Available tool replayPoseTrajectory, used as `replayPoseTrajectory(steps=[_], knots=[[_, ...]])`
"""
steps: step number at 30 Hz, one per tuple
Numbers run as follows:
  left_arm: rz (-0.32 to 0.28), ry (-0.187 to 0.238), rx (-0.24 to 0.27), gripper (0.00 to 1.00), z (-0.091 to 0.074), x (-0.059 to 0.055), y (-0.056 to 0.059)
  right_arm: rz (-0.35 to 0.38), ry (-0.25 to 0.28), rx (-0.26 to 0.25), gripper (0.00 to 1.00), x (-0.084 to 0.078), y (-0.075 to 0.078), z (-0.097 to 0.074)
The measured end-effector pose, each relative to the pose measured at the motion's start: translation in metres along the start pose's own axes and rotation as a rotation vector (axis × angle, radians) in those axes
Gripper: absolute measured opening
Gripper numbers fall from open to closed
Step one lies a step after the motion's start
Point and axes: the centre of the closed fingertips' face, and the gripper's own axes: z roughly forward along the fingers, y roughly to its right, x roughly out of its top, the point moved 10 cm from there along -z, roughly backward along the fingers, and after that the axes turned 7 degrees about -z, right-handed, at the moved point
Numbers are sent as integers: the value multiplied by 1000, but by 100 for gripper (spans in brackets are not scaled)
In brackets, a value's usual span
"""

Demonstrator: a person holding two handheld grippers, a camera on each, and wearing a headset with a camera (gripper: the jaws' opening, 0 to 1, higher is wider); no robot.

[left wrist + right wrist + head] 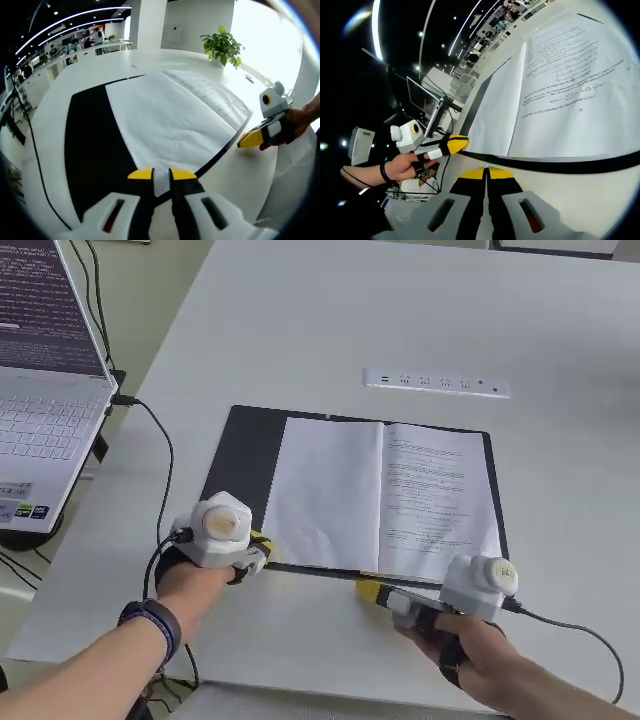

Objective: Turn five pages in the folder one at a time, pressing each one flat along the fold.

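Two grippers: one in each hand, both at the near edge of an open folder (245, 455) on a white table (300, 320).
Head view, folder: at the centre, black cover lying open; a blank page (325, 490) lies left of the fold, a printed page (435, 500) right of it.
Head view, left gripper (262, 542): at 7 o'clock from the folder, tips at the blank page's near corner.
Head view, right gripper (370, 590): at 5 o'clock, just outside the cover's near edge, tips pointing toward 9 o'clock.
Head view, surroundings: laptop (40, 420) at 9 o'clock; power strip (435, 383) at 12 o'clock, beyond the folder.
Left gripper view, tool: jaws drawn almost together, a thin slit left; nothing plainly held, though a nipped page corner cannot be ruled out. Plant (222, 47) at 1 o'clock.
Right gripper view, tool: jaws fully together and empty, just short of the black cover edge; the fold runs toward 12 o'clock.
Risk, grabbing: closed tips may slide over the paper or lift several sheets at once.
Risk, pressing: a hard stroke along the fold could crease the page.
Risk, shifting: with nothing pinning the cover, the folder may skid across the table.
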Motion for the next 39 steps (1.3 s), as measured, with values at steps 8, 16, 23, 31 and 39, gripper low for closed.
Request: replayPoseTrajectory(steps=[8, 16, 23, 31, 39], knots=[[-29, 25, -11, 17, -8, -2, 9, -2, 37, -13, 0, 5, 2, -11], [-53, 79, -4, 20, -21, 4, 15, -7, 67, -26, 0, 11, 5, -24], [-45, 113, -9, 25, -34, 5, 22, -39, 97, -73, 0, 16, 14, -46], [-49, 139, -8, 28, -47, 12, 29, -59, 176, -135, 1, 29, 23, -77], [-27, 174, 3, 31, -58, 21, 39, -102, 246, -210, 6, 49, 25, -110]])
